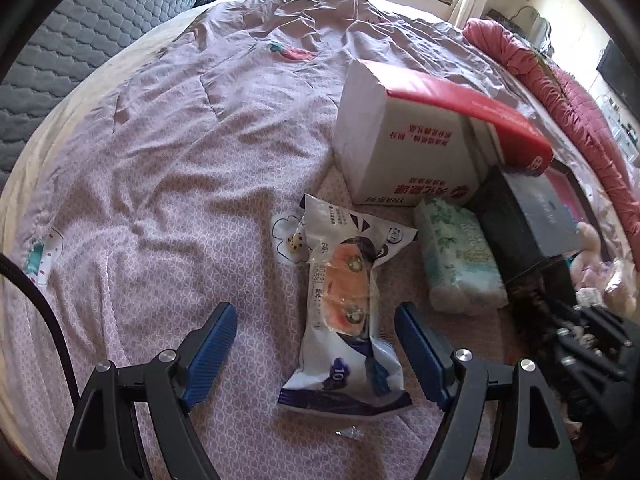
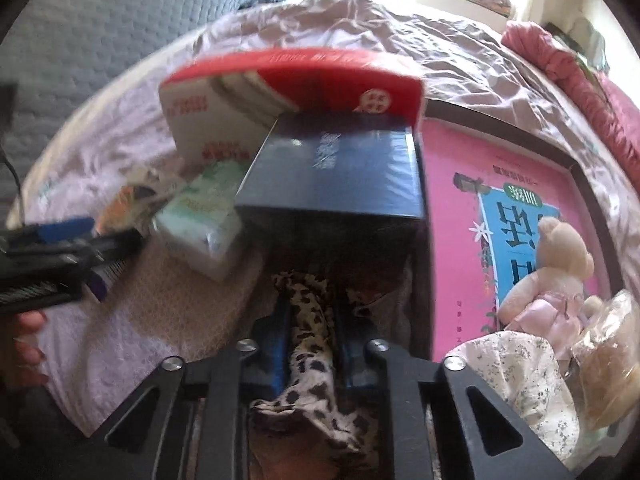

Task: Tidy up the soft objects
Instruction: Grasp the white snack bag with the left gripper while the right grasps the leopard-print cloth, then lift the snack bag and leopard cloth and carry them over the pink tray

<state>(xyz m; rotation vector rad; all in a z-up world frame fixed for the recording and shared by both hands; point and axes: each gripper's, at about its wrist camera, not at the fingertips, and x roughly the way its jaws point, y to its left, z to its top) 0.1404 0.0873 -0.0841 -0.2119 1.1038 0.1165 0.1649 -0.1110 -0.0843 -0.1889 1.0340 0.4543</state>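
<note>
A white and purple plastic packet (image 1: 344,312) with an orange picture lies on the bed cover (image 1: 160,168). My left gripper (image 1: 316,316) hangs over it, open, with one blue pad on each side of the packet and neither touching it. A leopard-print cloth (image 2: 310,344) is pinched between the blue pads of my right gripper (image 2: 312,316), which is shut on it just in front of a dark box (image 2: 340,168). A soft green and white tissue pack (image 1: 460,256) lies to the right of the packet. The right wrist view is blurred.
A white box with a red lid (image 1: 416,132) stands behind the packet, leaning on the dark box (image 1: 528,220). On the right are a pink picture box (image 2: 500,200), a beige teddy bear (image 2: 556,276), a floral cloth (image 2: 520,380) and a rolled red blanket (image 1: 568,92).
</note>
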